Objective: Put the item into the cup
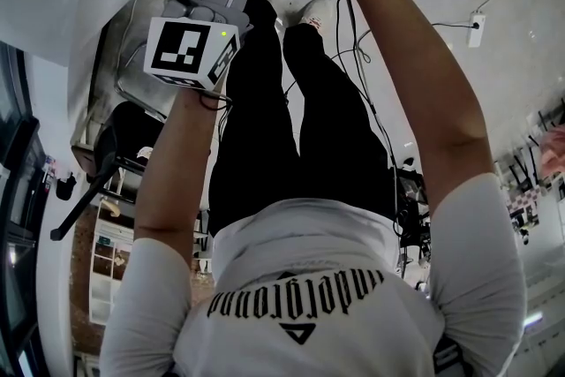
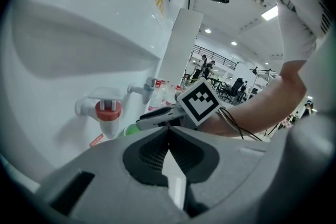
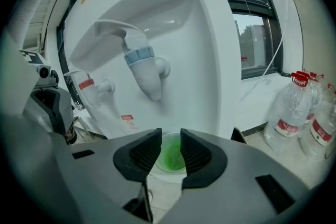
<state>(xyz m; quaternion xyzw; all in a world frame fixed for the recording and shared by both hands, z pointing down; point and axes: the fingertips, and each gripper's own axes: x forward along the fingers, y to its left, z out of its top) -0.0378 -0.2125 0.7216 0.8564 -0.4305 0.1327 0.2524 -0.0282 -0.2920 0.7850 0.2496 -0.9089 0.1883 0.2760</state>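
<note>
Before the glossy white water dispenser [image 3: 210,60], both tongs are raised.

Right tongs [image 3: 170,136] stand slightly spread, their ribbed black pads framing a round, translucent green cup [image 3: 170,157]. The cup sits under the blue cone-shaped tap [image 3: 143,68], seemingly just beyond the pads rather than pinched. Left tongs [image 2: 169,131] are pressed together at the tips, near the red-capped tap [image 2: 108,113].

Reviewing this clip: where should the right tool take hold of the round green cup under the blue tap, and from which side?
Probably across the side wall of the round green cup, near the rim, from the open front. The blue tap hangs above it and the white dispenser body stands behind, so top and rear look blocked. The right tool faces it, jaws apart.
</note>
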